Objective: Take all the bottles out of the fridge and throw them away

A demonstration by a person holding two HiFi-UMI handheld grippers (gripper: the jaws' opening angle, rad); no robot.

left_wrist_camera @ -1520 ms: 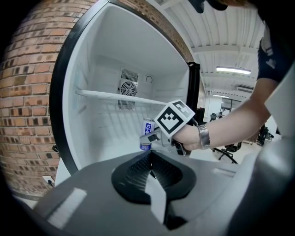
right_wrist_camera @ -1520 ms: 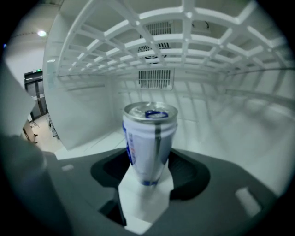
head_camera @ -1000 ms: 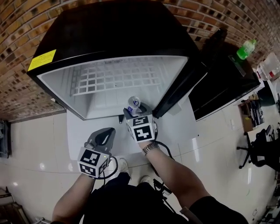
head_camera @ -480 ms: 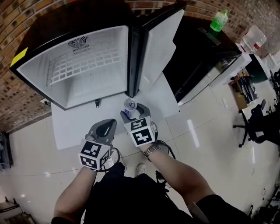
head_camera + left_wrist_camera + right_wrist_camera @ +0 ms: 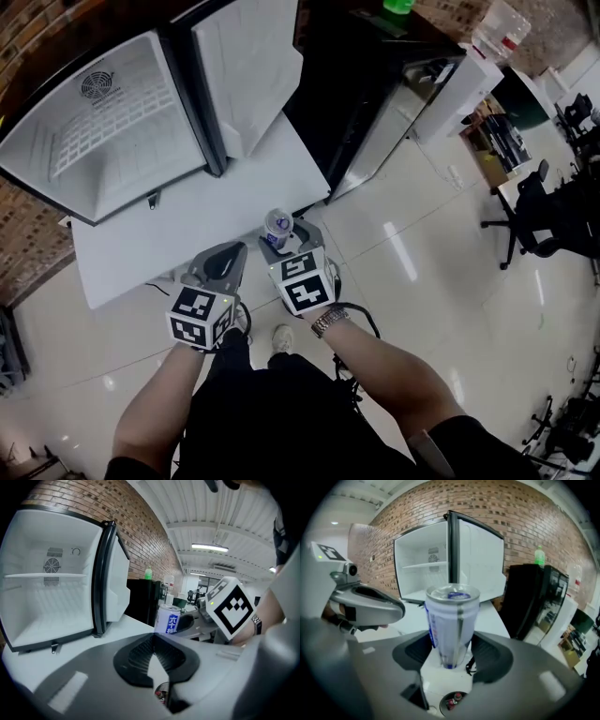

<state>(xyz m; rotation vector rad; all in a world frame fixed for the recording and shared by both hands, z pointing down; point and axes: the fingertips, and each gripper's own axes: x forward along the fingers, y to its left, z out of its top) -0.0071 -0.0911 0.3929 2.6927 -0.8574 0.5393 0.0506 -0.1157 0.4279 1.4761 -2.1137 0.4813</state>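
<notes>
Can [image 5: 452, 616], white with blue characters, in right tongs [image 5: 451, 641]

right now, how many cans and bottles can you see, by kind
can: 1
green bottle: 1
clear bottle: 1
total: 3

A white drink can [image 5: 452, 620] with blue lettering and a silver top sits at centre frame. The grey left gripper [image 5: 230, 253] and grey right gripper [image 5: 281, 239] each carry a cube patterned with black-and-white squares. At upper left, the fridge [image 5: 103, 141] is black outside and white inside. Behind it is a red-brown brick wall [image 5: 497, 513]. A green bottle [image 5: 539, 555] shows at upper right. The floor tiles [image 5: 422, 281] are glossy cream.
</notes>
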